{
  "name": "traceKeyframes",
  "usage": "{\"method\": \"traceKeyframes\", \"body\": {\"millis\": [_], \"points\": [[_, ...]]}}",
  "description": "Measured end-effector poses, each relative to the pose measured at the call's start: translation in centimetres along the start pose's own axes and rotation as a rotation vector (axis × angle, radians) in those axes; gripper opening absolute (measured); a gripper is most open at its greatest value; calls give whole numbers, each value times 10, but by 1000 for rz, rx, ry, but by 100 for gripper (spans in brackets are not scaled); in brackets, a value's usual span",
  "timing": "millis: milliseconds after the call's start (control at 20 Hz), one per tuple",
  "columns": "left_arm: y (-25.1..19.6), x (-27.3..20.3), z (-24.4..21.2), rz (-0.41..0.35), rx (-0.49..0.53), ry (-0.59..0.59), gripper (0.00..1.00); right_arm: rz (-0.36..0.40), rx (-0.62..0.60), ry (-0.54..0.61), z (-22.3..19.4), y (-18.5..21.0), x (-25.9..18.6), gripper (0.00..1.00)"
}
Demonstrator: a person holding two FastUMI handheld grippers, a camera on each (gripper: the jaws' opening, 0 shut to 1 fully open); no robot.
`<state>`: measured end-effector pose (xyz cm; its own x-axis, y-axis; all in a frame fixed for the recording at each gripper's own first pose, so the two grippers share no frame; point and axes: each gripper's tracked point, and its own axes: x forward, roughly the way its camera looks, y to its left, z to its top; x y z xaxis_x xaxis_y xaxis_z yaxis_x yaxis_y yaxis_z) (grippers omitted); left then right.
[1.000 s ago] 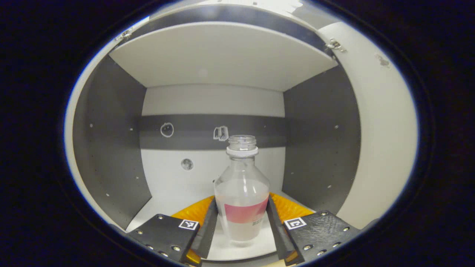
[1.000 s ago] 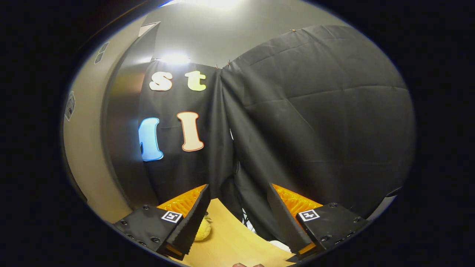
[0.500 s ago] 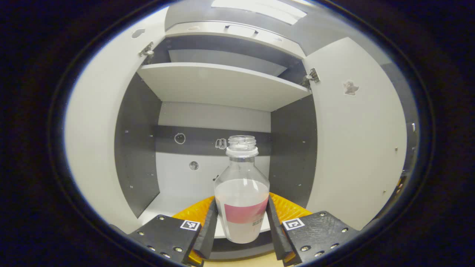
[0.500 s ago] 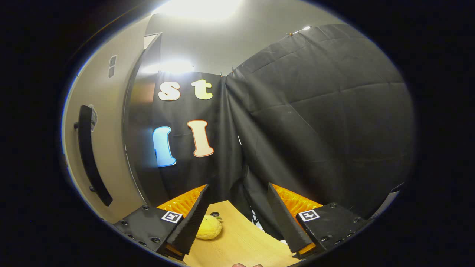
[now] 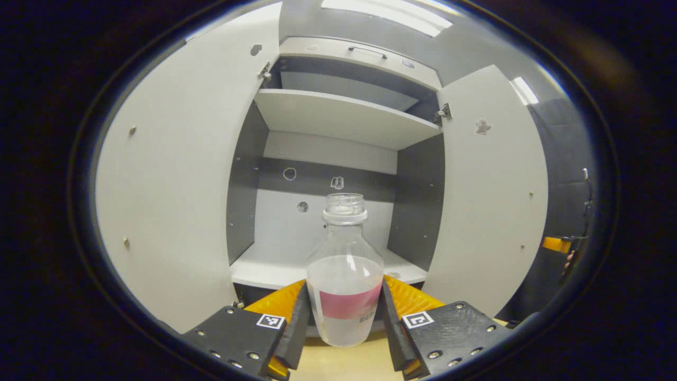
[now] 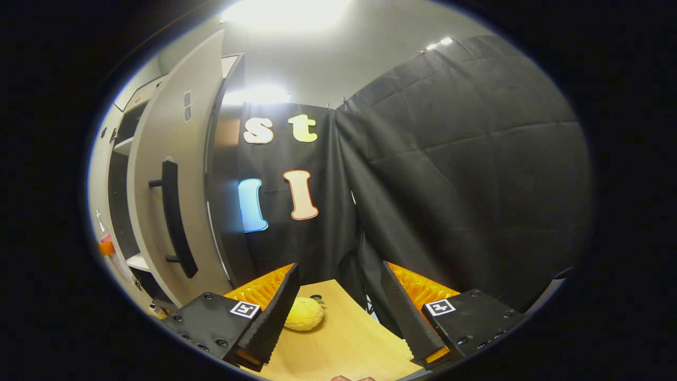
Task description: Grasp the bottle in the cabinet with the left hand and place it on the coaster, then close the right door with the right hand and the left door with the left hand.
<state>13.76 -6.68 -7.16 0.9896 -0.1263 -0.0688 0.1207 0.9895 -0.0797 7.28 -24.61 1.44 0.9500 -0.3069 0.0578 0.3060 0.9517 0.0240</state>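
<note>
Bottle [image 5: 345, 286], clamped in the left gripper [image 5: 344, 323], has been drawn out of the cabinet [image 5: 338, 159] over the table [image 5: 344, 362]; right gripper [image 6: 338, 317] has swung toward the right door [image 6: 164, 196].

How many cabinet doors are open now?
2. In the left gripper view, the left door and the right door both stand open on either side of the held bottle.
</note>
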Motion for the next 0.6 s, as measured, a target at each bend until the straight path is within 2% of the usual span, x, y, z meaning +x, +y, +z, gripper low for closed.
{"method": "traceKeyframes", "body": {"millis": [50,300,600], "points": [[2,-6,-11,7,-3,11,65,5,-3,2,0,2,-4,98],[8,-37,-79,13,-49,78,65,26,-8,11,5,7,-19,98],[14,-72,-169,59,-88,157,65,50,-32,5,17,16,-28,97]]}}
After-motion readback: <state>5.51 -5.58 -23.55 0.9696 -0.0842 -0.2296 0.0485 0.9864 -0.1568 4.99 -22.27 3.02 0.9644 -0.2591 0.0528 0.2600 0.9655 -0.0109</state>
